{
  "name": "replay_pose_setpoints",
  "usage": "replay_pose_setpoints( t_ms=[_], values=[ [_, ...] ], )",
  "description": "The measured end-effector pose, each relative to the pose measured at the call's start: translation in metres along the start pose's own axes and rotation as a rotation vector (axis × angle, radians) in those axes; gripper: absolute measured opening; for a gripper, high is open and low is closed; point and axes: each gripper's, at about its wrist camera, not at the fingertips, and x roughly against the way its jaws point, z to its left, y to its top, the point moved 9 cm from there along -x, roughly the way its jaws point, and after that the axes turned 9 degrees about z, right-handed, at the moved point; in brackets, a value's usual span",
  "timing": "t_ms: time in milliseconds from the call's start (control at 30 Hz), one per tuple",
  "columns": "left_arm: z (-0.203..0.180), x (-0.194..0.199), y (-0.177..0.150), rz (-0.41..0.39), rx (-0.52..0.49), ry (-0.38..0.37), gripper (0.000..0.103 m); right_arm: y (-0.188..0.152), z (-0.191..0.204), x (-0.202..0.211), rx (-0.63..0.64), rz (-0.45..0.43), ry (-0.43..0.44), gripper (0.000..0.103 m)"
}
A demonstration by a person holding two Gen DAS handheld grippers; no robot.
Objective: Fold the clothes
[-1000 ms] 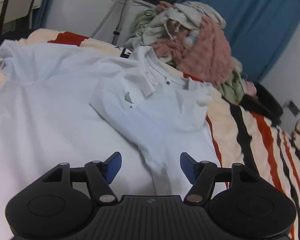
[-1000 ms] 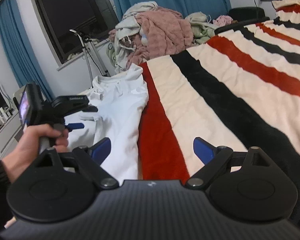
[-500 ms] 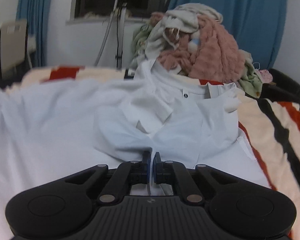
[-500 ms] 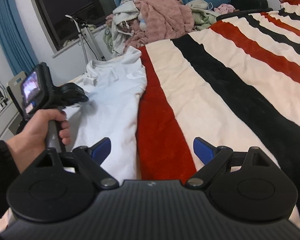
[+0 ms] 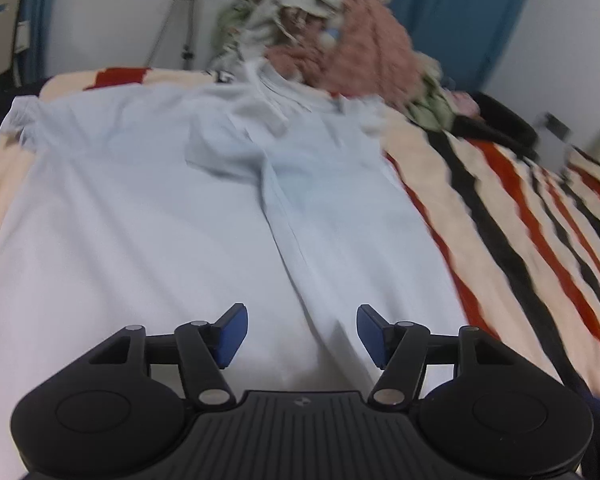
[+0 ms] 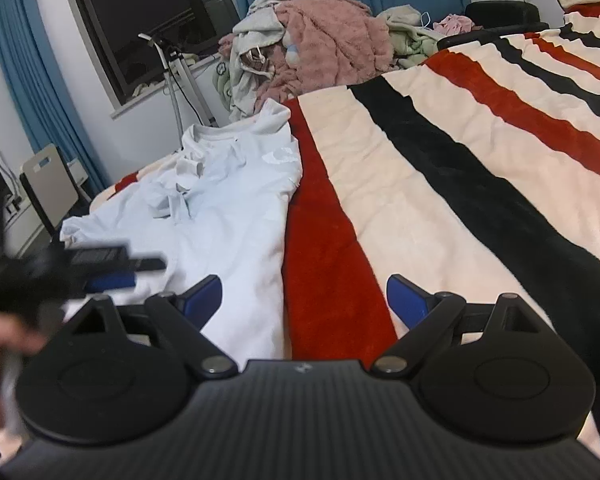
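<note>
Left wrist view: left gripper (image 5: 299, 334) fingers just reopened, apart and empty above white shirt (image 5: 204, 216) on bed (image 5: 500, 216); folded side released ahead, sleeve fold apparently laid. Right gripper (image 6: 304, 300) fingers apart, idle.

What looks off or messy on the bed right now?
The white shirt lies only half folded: one side is turned over the middle, and the sleeve and collar bunch near the top. Behind it, the clothes pile is an unsorted heap. Both grippers are open and hold nothing.
</note>
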Motion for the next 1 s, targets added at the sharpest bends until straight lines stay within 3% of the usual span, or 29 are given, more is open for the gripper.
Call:
replay_pose_setpoints(
  t_ms=[233, 500, 667, 800, 1000],
  values=[
    [-0.006, 0.041, -0.092, 0.109, -0.014, -0.061, 0.067, 0.000, -0.002, 0.011, -0.020, -0.009, -0.007, 0.090],
    [-0.007, 0.068, -0.138, 0.120, -0.012, -0.091, 0.064, -0.008, 0.000, 0.025, -0.004, -0.013, -0.024, 0.090],
    [-0.022, 0.076, -0.159, 0.142, -0.075, -0.098, 0.042, -0.010, 0.001, 0.029, -0.001, -0.021, -0.032, 0.090],
    [-0.029, 0.078, -0.170, 0.153, -0.093, -0.112, 0.002, -0.011, 0.002, 0.030, 0.008, -0.020, -0.034, 0.090],
    [-0.028, 0.093, -0.174, 0.106, -0.134, -0.007, 0.002, -0.011, 0.003, 0.032, 0.016, -0.021, -0.032, 0.090]
  ],
)
